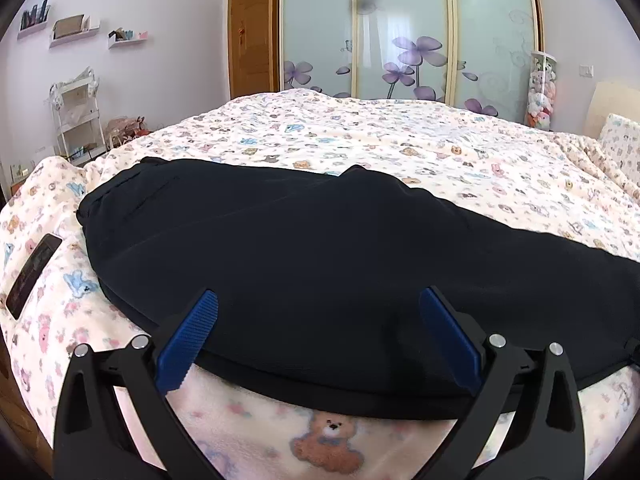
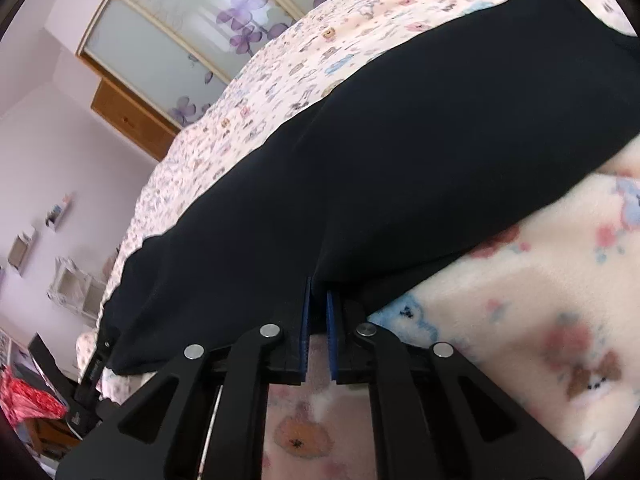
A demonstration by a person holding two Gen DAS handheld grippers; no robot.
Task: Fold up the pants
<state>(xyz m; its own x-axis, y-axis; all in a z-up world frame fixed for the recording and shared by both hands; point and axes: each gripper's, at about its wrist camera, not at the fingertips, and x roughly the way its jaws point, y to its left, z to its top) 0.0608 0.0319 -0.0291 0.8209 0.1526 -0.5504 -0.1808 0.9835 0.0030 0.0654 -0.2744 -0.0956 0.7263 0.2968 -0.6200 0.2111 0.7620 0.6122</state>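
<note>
Black pants (image 1: 320, 256) lie lengthwise across the near part of a bed, legs stacked, waistband at the left. My left gripper (image 1: 318, 304) is open, its blue-padded fingers (image 1: 188, 340) spread over the pants' near edge, holding nothing. In the right wrist view the pants (image 2: 400, 152) fill the middle. My right gripper (image 2: 319, 294) is shut on the pants' near edge, the cloth pinched between its blue pads (image 2: 306, 320) and lifted slightly off the blanket.
The bed has a cream teddy-bear blanket (image 1: 400, 144). A dark phone (image 1: 34, 276) lies on it at the left. A wardrobe with flowered glass doors (image 1: 400, 32), a wooden door (image 1: 250, 40), wall shelves and a white rack (image 1: 78, 116) stand behind.
</note>
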